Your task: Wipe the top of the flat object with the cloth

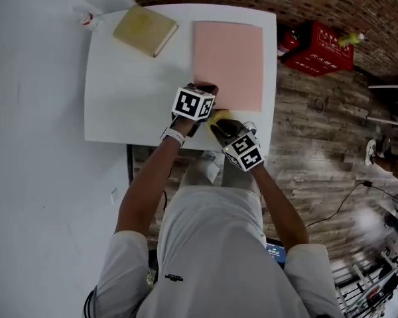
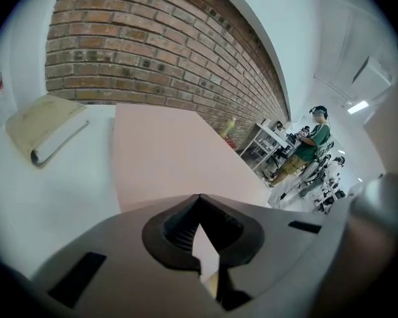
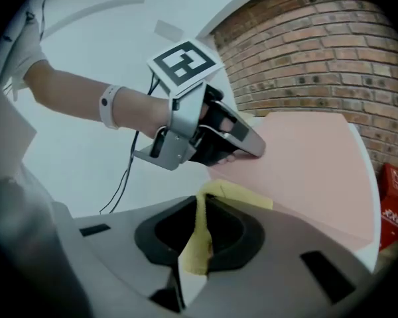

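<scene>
A flat pink board (image 1: 229, 61) lies on the right half of the white table (image 1: 129, 91); it fills the middle of the left gripper view (image 2: 172, 158). My left gripper (image 1: 209, 89) sits at the board's near left corner, its jaws closed with a pale sliver of the board's edge between them (image 2: 200, 207). The right gripper view shows it from the side (image 3: 251, 144), tip on the board (image 3: 312, 171). My right gripper (image 1: 223, 128) is shut on a yellow cloth (image 1: 217, 117), just off the board's near edge. The cloth (image 3: 242, 194) hangs folded out of the jaws (image 3: 199, 207).
A tan closed book (image 1: 144, 30) lies at the far left of the table (image 2: 46, 128). A small bottle (image 1: 86, 18) stands at the far left corner. On the floor to the right are a red crate (image 1: 322, 45) and a fire extinguisher (image 1: 286, 43). A person (image 2: 312, 144) stands far off.
</scene>
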Demonstrator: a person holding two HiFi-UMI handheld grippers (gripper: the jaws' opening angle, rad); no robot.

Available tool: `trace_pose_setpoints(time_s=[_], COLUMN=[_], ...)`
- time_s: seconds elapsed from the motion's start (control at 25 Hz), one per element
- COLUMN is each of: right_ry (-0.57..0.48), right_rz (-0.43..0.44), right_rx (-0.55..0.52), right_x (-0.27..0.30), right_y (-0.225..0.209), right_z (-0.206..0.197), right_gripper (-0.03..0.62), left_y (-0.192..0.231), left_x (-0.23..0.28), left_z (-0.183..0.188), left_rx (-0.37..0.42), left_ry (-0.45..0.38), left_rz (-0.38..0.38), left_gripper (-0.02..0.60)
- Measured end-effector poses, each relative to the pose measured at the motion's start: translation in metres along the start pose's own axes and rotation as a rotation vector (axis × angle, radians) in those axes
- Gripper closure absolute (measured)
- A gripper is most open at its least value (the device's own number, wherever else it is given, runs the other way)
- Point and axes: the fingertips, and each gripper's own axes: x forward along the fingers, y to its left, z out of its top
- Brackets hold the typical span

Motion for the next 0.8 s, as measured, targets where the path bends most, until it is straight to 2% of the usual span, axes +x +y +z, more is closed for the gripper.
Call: trace_pose_setpoints(time_s=[0.2, 0.32, 0.56, 0.8], right_ry=[0.060, 0.082, 0.113, 0.119], right_rz=[0.206, 0.282, 0.277, 0.191], right_rx=[-0.147, -0.212, -0.264, -0.318], right_x=[0.010, 0.001, -0.043, -0.084], right_y=[0.031, 0.041, 0.029, -0.025], right_z=[-0.003, -0.005, -0.002, 0.022], right_gripper=[0.546, 0.546, 0.546, 0.546], left_y=[-0.002, -0.002, -0.002, -0.003], left_x=[-0.001, -0.001, 0.000, 0.002], left_z=[-0.002, -0.002, -0.006, -0.004], left_rx=[0.022, 0.030, 0.036, 0.061], left_ry=[0.000, -0.001, 0.006, -0.013], left_rz=[-0.012, -0.011, -0.014, 0.010], left_gripper=[0.565, 0.565, 0.565, 0.563])
